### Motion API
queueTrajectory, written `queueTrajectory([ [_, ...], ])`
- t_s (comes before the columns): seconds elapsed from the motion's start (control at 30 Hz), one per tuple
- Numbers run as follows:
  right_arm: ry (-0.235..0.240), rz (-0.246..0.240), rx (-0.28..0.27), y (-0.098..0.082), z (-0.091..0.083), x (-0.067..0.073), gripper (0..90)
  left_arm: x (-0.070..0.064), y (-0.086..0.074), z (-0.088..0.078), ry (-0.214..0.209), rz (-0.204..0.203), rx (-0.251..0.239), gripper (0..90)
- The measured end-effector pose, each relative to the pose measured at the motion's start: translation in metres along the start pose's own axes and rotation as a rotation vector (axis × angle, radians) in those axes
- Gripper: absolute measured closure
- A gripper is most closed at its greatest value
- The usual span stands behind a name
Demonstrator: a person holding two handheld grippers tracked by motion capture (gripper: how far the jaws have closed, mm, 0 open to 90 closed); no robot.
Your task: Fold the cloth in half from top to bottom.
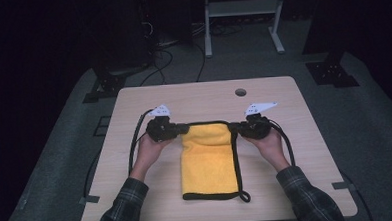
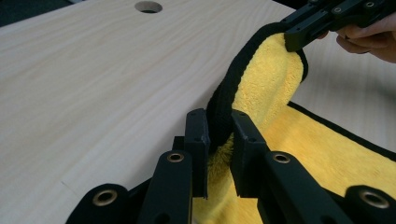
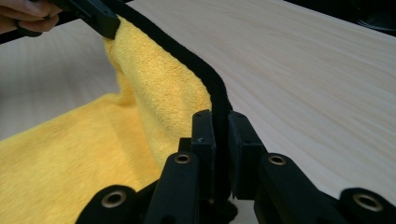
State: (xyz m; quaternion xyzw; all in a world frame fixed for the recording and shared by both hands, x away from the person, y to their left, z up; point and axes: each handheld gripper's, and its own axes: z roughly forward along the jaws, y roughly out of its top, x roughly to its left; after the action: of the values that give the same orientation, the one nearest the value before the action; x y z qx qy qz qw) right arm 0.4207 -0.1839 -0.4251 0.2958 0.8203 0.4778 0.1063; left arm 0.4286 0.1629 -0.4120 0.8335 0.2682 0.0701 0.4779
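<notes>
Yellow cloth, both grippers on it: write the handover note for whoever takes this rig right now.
Left gripper: shut on the far left corner of the yellow cloth.
Right gripper: shut on the far right corner, on the black edging.
Cloth: far edge lifted off the table and strung between the two grippers; near part lies flat, its hanging loop at the near right corner.
Done: both far corners gripped and raised.
Left: probably carry the far edge toward the near edge to fold, lay it down, release.
</notes>
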Motion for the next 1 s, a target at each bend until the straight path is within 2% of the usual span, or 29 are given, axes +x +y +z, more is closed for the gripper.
queueTrajectory([
  [0.17, 0.031, -0.022, 0.002, -0.005, -0.01, 0.016, 81.5, -0.015, -0.014, -0.011, -0.047, -0.022, -0.027, 78.0],
  [0.33, 0.063, -0.028, 0.019, -0.016, -0.017, 0.029, 81.6, -0.036, -0.025, -0.018, -0.06, -0.012, 0.004, 78.0],
  [0.47, 0.086, -0.031, 0.033, -0.024, -0.023, 0.04, 81.5, -0.048, -0.033, -0.022, -0.074, -0.011, 0.023, 77.9],
  [0.9, 0.141, -0.059, 0.071, -0.043, -0.04, 0.074, 81.2, -0.075, -0.055, -0.031, -0.129, -0.001, 0.087, 77.9],
  [1.0, 0.151, -0.069, 0.094, -0.049, -0.04, 0.079, 81.0, -0.082, -0.064, -0.028, -0.146, -0.001, 0.126, 77.8],
])
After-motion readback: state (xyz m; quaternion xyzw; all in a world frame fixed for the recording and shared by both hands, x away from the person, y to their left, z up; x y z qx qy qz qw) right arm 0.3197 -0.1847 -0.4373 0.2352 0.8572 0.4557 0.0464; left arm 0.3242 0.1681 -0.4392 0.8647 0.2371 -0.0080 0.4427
